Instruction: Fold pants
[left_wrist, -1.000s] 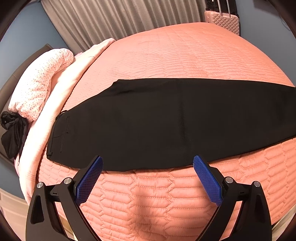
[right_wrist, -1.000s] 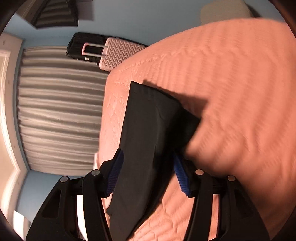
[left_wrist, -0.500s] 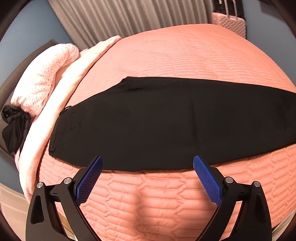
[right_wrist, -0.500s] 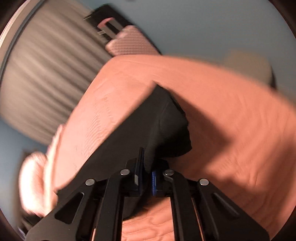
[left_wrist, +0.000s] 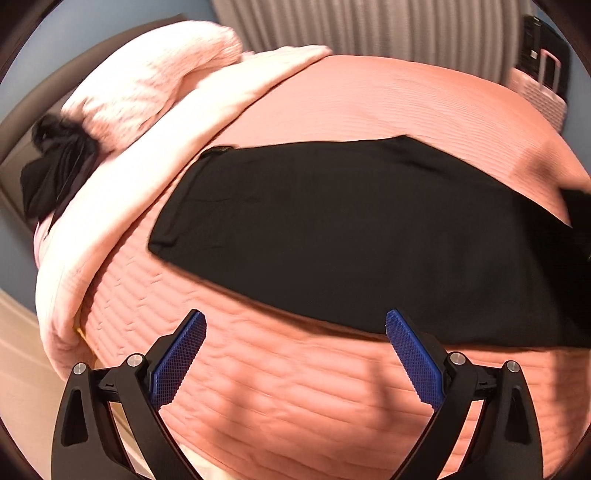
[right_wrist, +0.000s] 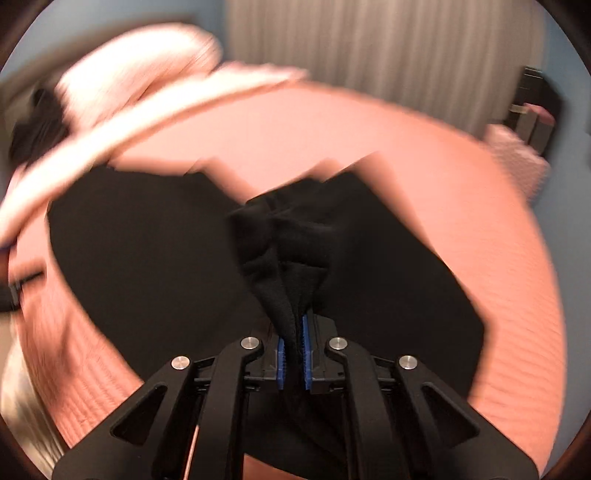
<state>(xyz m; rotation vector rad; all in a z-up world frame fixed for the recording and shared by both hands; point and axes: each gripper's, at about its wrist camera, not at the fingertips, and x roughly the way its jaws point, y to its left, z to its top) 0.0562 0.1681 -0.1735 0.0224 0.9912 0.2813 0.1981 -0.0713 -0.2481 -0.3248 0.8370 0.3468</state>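
Black pants (left_wrist: 332, 236) lie flat across a salmon quilted bed (left_wrist: 295, 387), waistband to the left. My left gripper (left_wrist: 295, 328) is open and empty, hovering just short of the pants' near edge. My right gripper (right_wrist: 293, 325) is shut on the leg end of the pants (right_wrist: 288, 258), which bunches up between the blue pads and is lifted above the rest of the pants (right_wrist: 147, 258). The right wrist view is motion-blurred.
A pale pink blanket and pillow (left_wrist: 140, 110) are piled at the bed's left end, with a black garment (left_wrist: 55, 166) beside them. Grey curtains (left_wrist: 369, 26) hang behind. A pink suitcase (left_wrist: 539, 88) stands at the far right.
My right gripper closed on the leg end of the pants and swung it up and over toward the waistband. The left gripper shifted left, staying open.
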